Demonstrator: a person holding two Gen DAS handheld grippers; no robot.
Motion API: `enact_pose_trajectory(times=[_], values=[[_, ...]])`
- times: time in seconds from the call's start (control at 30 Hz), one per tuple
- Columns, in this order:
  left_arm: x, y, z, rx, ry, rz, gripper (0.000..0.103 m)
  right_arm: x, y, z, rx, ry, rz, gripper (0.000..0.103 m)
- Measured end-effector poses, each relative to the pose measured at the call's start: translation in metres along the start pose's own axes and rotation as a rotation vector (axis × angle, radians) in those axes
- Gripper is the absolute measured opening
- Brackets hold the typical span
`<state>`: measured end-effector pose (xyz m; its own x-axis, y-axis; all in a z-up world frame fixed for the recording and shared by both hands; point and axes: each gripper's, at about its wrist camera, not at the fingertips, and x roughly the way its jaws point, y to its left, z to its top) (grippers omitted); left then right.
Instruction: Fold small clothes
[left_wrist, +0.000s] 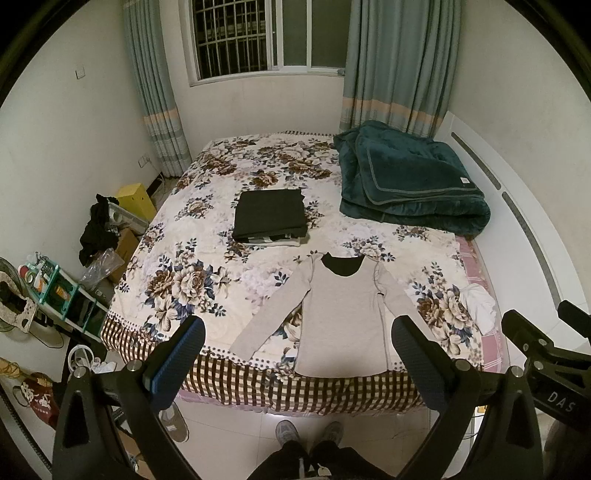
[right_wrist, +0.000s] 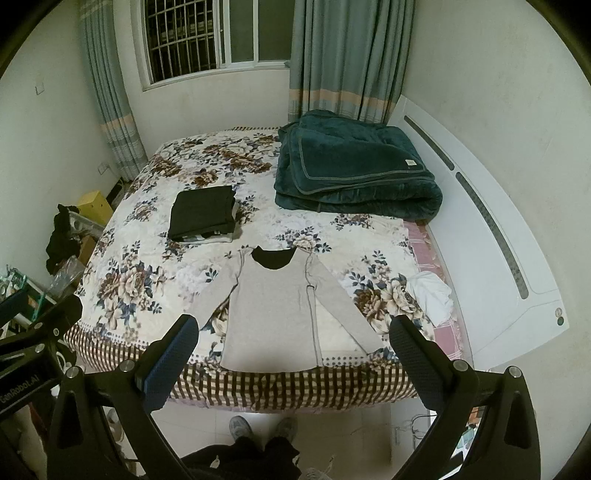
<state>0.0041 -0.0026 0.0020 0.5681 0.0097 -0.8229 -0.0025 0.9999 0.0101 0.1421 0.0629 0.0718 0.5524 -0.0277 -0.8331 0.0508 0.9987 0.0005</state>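
Observation:
A grey long-sleeved shirt with a black inner collar lies flat, sleeves spread, at the near edge of the bed; it also shows in the right wrist view. A stack of folded clothes with a black one on top sits further back, also in the right wrist view. A crumpled white garment lies at the bed's right side, also in the right wrist view. My left gripper and right gripper are both open and empty, held above the bed's near edge.
A folded teal blanket lies at the back right of the bed. A white headboard runs along the right. Boxes, a shelf and clutter stand on the floor at left. The person's feet stand on the tiles.

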Motion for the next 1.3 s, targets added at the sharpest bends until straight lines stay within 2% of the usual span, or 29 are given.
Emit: enact_pose_trajectory(times=[0.3,0.37,0.4,0.47,0.5,0.57,0.67,0.7,0.73,0.77,0.87,0.9,0.93,0.97,1.0,1.07,1.3], values=[[0.000,0.000,0.000,0.002,0.005,-0.001,0.103,0.001,-0.001,-0.003,0.001,-0.002,0.001,0.103],[-0.004,-0.025,0.032,0.001,0.009,-0.002,0.103,0.001,-0.001,-0.004,0.002,-0.003,0.002,0.103],[-0.004,-0.024,0.029,0.003,0.015,0.003,0.103,-0.001,0.000,-0.001,0.005,0.000,-0.001,0.103],[-0.009,-0.030,0.033,0.002,0.014,0.015,0.103,0.003,-0.002,-0.001,0.016,0.007,-0.006,0.103],[0.003,-0.031,0.032,0.046,0.086,0.079,0.103,0.005,-0.003,0.000,0.025,0.014,-0.009,0.103],[0.011,-0.033,0.039,0.039,0.065,0.099,0.103,0.018,-0.006,0.002,0.050,0.028,-0.023,0.103],[0.052,-0.030,0.039,0.026,-0.005,0.130,0.103,0.053,-0.023,-0.005,0.106,0.057,-0.033,0.103],[0.072,-0.024,0.034,0.012,-0.067,0.134,0.103,0.066,-0.029,-0.008,0.130,0.071,-0.043,0.103],[0.081,-0.023,0.034,0.017,-0.088,0.150,0.103,0.075,-0.034,-0.009,0.150,0.082,-0.050,0.103],[0.098,-0.016,0.033,0.013,-0.181,0.156,0.103,0.099,-0.045,-0.016,0.187,0.099,-0.058,0.103],[0.139,-0.008,0.049,0.022,-0.290,0.219,0.103,0.155,-0.079,-0.036,0.279,0.145,-0.091,0.103],[0.154,-0.007,0.050,0.013,-0.276,0.218,0.103,0.171,-0.090,-0.040,0.305,0.166,-0.102,0.103],[0.184,-0.012,0.044,0.012,-0.192,0.225,0.103,0.195,-0.104,-0.050,0.340,0.194,-0.114,0.103],[0.201,-0.014,0.039,0.015,-0.150,0.231,0.103,0.221,-0.120,-0.062,0.379,0.221,-0.117,0.103],[0.222,-0.017,0.023,0.028,-0.068,0.244,0.103,0.241,-0.133,-0.069,0.410,0.251,-0.120,0.103],[0.268,-0.026,0.007,0.015,0.021,0.240,0.103,0.295,-0.174,-0.095,0.486,0.297,-0.110,0.103],[0.408,-0.066,-0.020,0.012,0.153,0.271,0.103,0.472,-0.291,-0.184,0.681,0.423,-0.160,0.103]])
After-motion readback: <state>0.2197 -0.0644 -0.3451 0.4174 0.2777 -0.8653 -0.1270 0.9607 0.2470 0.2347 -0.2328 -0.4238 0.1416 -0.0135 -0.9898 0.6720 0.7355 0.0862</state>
